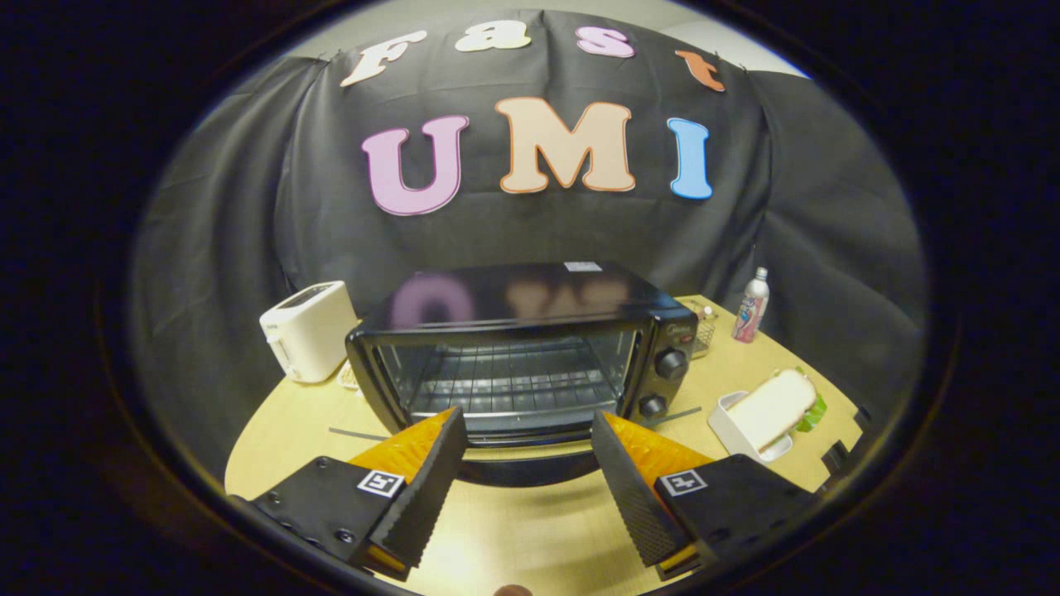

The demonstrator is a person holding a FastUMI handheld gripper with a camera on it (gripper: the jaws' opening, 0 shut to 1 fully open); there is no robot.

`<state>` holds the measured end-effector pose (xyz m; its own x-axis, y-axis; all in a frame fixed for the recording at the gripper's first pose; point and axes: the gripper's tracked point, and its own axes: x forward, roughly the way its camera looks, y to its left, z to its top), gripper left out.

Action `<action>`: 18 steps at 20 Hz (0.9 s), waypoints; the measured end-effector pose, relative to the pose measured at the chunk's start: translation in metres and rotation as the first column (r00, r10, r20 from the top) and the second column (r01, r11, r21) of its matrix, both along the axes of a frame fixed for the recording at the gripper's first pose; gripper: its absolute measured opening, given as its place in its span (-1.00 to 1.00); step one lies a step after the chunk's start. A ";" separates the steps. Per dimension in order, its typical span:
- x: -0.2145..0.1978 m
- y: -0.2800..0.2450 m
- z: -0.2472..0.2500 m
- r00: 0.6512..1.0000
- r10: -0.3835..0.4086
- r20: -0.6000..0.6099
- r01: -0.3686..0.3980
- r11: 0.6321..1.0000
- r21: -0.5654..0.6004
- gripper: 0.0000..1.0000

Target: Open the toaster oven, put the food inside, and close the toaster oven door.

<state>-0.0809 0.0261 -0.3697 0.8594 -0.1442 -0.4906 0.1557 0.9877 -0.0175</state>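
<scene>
Currently the gripper (527, 430) sits low over the round, pale wooden table (538, 530), its two fingers spread wide apart and grasping nothing; bare tabletop shows between them.

Straight ahead at 12 o'clock stands the black, box-shaped metal toaster oven (513, 348). Its door (517, 468) is down and open, the dark leading edge lying just beyond the fingertips and spanning the gap between them. Inside, the wire rack (509, 385) is bare. Two round black knobs (671, 364) sit one above the other on the oven's right-hand control panel. The glossy top of the oven carries a small pale sticker near its back edge.

At 2 o'clock from the fingers, well apart from the oven, a sandwich of white bread (774, 407) with a green edge showing leans across a small white rectangular dish (729, 426). Whether the green is filling or wrapping cannot be told.

Further off at about 1 o'clock, near the table's far rim, a slim pink-and-white bottle (751, 306) stands upright. A small wire holder (704, 327) sits just beside the oven's right rear corner; contents unclear.

At 10 o'clock a white plastic pop-up toaster (308, 329) stands just beside the oven's left side.
</scene>
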 end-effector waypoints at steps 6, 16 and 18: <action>-0.032 0.003 -0.046 0.985 0.033 -0.169 -0.050 0.994 -0.101 0.92; -0.055 0.008 -0.116 0.954 0.043 -0.297 -0.062 0.997 -0.054 0.92; -0.055 0.008 -0.116 0.956 0.037 -0.292 -0.051 0.998 -0.040 0.92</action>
<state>-0.1355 0.0337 -0.4858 0.6866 -0.1382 -0.7138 0.0936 0.9904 -0.1018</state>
